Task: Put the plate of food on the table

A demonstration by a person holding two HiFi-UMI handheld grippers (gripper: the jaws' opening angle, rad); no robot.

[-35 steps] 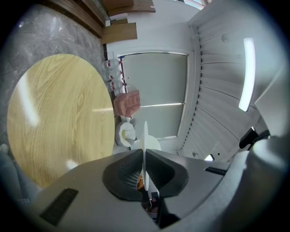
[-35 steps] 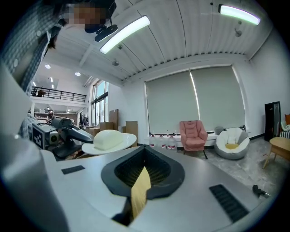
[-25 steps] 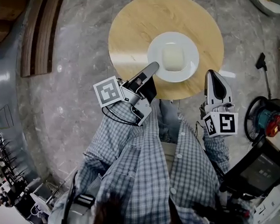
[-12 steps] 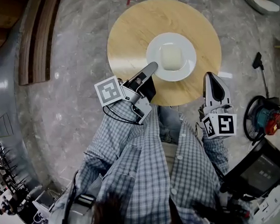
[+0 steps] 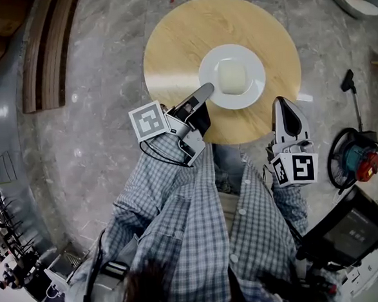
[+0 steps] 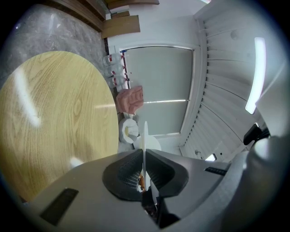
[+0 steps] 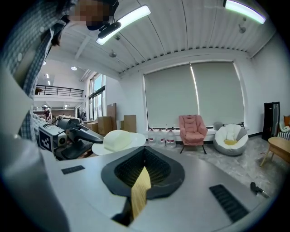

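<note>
Nearby, wooden planks (image 5: 46, 54), pink armchair (image 7: 192, 128), plate (image 5: 256, 78) over round table (image 5: 169, 51).

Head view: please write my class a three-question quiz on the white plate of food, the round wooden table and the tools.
1. Short answer: which tool is shut on the rim of the round white plate?
2. True or false: the pale block of food lies directly on the round wooden table.
3. Fill in: the table stands on a grey marbled ____.

Key: 1 the left tool; 2 false, it lies on the plate; 3 floor.
</note>
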